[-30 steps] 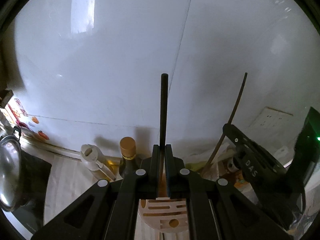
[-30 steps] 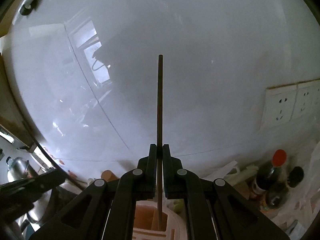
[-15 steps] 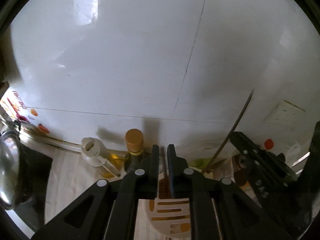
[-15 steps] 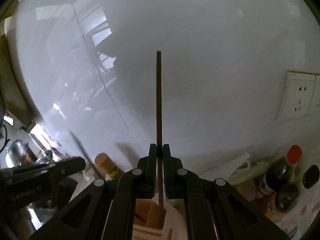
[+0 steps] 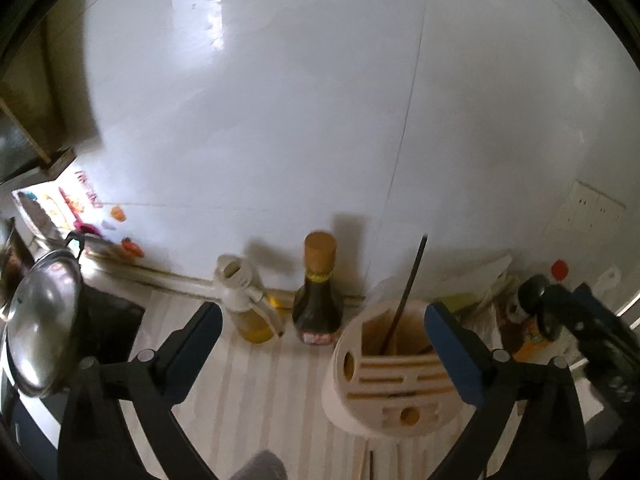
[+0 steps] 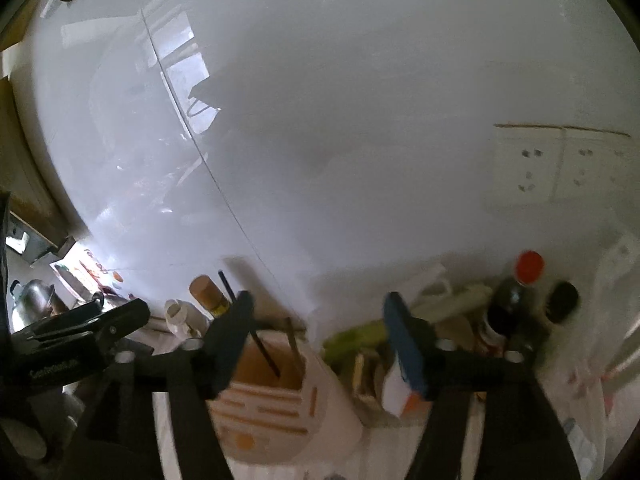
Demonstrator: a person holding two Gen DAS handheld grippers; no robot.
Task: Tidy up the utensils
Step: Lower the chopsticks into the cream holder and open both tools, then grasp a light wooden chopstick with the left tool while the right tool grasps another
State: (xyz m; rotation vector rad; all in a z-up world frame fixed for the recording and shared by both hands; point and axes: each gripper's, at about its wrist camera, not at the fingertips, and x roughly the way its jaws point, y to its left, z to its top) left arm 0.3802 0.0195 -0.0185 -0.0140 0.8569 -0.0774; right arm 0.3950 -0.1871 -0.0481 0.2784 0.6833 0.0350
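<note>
Both the left gripper (image 5: 322, 338) and right gripper (image 6: 318, 332) are hanging wide open, holding nothing, over the holder (image 5: 384, 376) where thin, stiff, light chopsticks (image 6: 266, 332) are standing, probably best pinched mid-shaft.

You're in a home kitchen, tiled wall (image 5: 280, 140), sauce bottle (image 5: 318, 292), steel pot (image 5: 40, 328), wall sockets (image 6: 556, 164), striped counter (image 5: 256, 392)

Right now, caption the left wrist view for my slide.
Open left tool facing utensil holder with a dark chopstick standing inside.
</note>
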